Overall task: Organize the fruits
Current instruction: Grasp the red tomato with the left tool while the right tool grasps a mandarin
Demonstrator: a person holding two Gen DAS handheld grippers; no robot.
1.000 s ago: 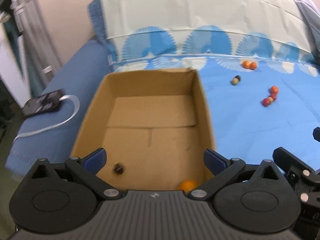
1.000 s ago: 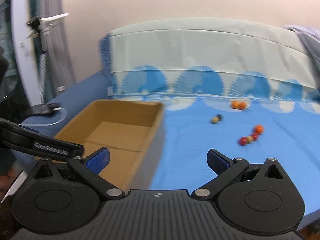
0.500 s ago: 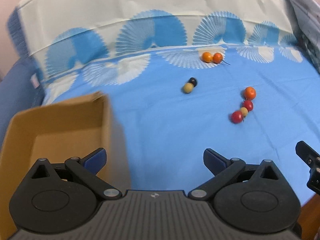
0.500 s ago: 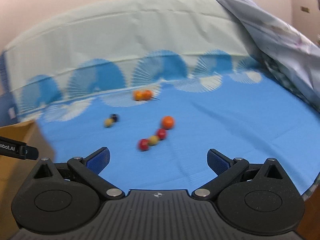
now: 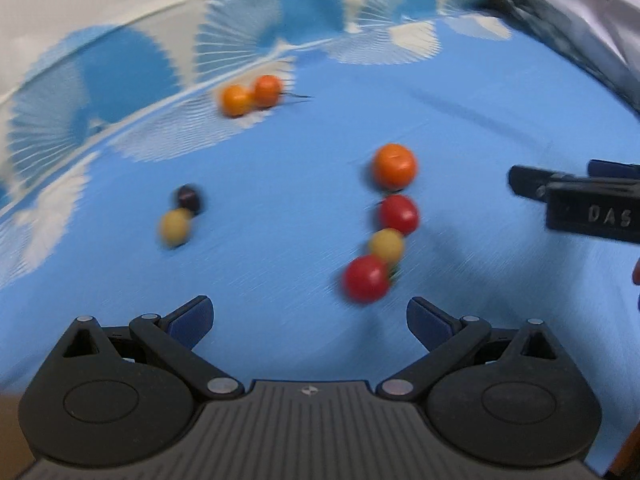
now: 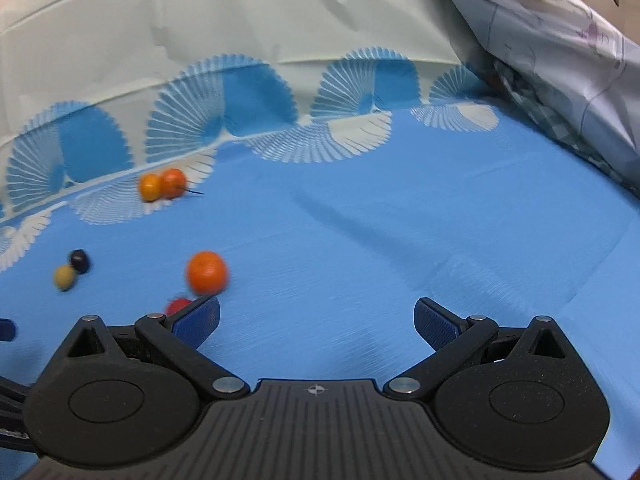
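Fruits are lying loose on the soft blue sheet (image 5: 280, 184); the left gripper (image 5: 310, 316) is hanging wide open and empty, the near red fruit (image 5: 366, 279) at its 1 o'clock; it should come down slowly, since round smooth fruits roll; the right gripper (image 6: 316, 322) is wide open too, the big orange fruit (image 6: 207, 272) at its 10 o'clock.

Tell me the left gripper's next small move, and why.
Probably ease the left gripper forward and slightly right, down over the nearest red fruit. Its jaws are wide open and empty, and that fruit lies just ahead on the blue sheet, at the near end of a touching row.
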